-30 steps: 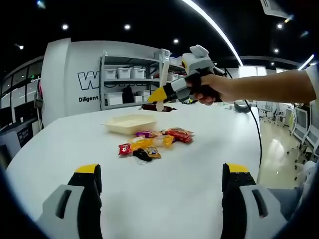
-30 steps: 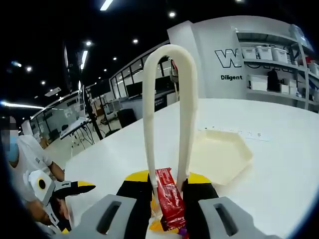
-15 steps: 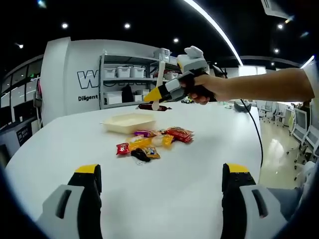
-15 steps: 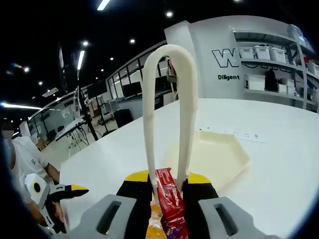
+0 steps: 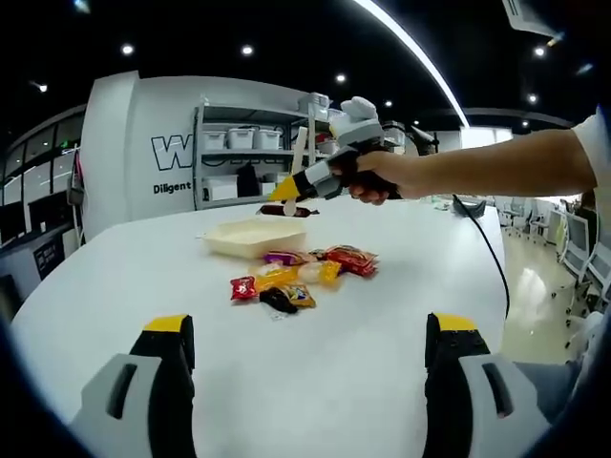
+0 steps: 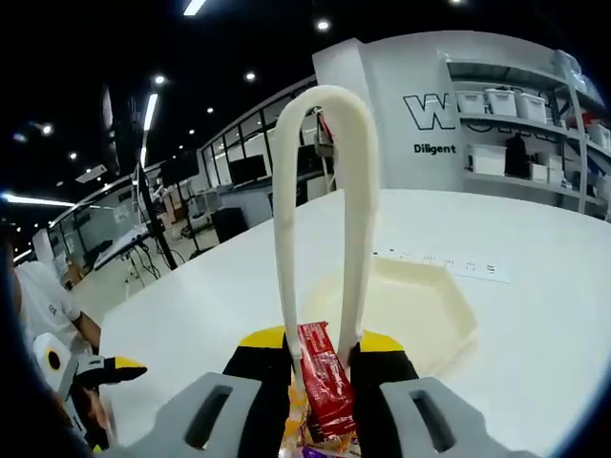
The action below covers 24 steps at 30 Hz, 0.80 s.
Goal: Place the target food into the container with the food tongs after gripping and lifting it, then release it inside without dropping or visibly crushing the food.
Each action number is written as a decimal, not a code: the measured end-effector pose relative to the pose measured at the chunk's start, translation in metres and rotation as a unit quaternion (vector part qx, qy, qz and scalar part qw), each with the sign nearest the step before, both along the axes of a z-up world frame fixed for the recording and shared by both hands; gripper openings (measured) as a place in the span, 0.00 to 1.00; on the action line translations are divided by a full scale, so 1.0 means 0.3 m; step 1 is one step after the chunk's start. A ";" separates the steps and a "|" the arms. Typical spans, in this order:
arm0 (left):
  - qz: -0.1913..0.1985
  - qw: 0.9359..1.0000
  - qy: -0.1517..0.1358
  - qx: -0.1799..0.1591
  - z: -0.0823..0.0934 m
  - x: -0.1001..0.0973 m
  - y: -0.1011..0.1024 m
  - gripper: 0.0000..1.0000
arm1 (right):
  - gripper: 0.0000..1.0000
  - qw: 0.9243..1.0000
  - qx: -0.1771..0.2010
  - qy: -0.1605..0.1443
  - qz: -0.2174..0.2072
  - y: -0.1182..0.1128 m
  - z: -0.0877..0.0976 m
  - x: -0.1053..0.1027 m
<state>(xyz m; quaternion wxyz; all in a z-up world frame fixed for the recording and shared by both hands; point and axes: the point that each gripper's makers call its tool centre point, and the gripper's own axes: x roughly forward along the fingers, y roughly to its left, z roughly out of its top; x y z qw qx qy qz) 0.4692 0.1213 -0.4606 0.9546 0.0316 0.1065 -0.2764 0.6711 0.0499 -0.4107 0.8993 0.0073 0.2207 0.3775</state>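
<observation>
Right gripper (image 6: 320, 367): jaws drawn close on the two arms of the white food tongs (image 6: 323, 219), which stand up between them as a tall loop; pinched between the tong arms is a red wrapped snack (image 6: 325, 391), lifted clear of the desk. In the left gripper view the right gripper (image 5: 310, 179) is carried in a person's hand (image 5: 377, 176) above the far part of the desk, the tongs hanging from its yellow tips with a dark red packet at their end, just above and beyond the container. Container (image 5: 251, 236): a shallow cream tray, apparently with nothing in it, lying toward the far edge of the white desk (image 5: 315, 363); in the right gripper view the container (image 6: 410, 305) lies directly ahead of and below the tongs. Snack pile (image 5: 301, 275): assorted wrapped sweets in red, orange, yellow and dark wrappers, on the desk just on the near side of the container. Left gripper (image 5: 310, 377): jaws wide apart, holding nothing, low over the near edge of the desk. Step in hand, by judgement: carrying the gripped snack to the container. Next move calls for lowering the tong tips inside the tray walls, then easing the jaws apart so the snack drops a short way, without tightening on it.
</observation>
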 end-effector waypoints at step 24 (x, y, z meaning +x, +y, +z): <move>0.010 1.000 -0.004 -0.003 0.015 0.033 0.015 0.99 | 0.18 0.999 -0.034 0.002 -0.009 0.038 -0.110 0.195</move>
